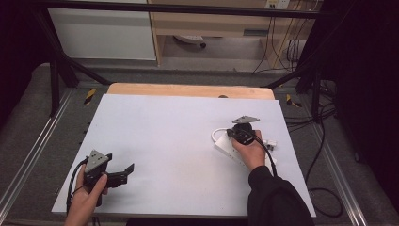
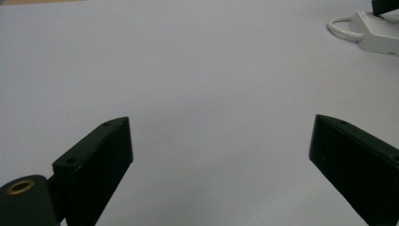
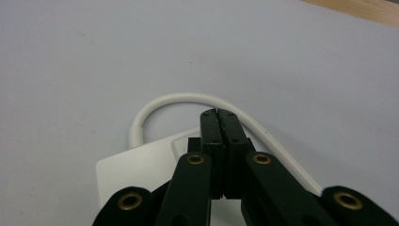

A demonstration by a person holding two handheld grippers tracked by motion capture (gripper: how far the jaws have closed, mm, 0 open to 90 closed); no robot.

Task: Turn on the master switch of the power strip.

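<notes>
1. A flat white plastic power strip (image 1: pixel 230 149) lies on the right side of the worktop (image 1: pixel 164 136). Its thick white cord (image 3: pixel 188 98) bends in a loop at the far end of the strip.
2. The right gripper (image 3: pixel 219 115) is right over the strip, with its tips at the end where the cord comes out. Its jaws are pressed tight together with nothing between them. I cannot tell if the tips touch the strip.
3. The left gripper (image 1: pixel 123 172) is well apart, at the near left of the worktop. Its jaws are spread wide and hold nothing.
4. I think the work is only starting. The strip is not picked up, and a grab or a push is still to come.
5. Count: one power strip, one cord, two grippers, two hands, and one white sheet covering the worktop.
</notes>
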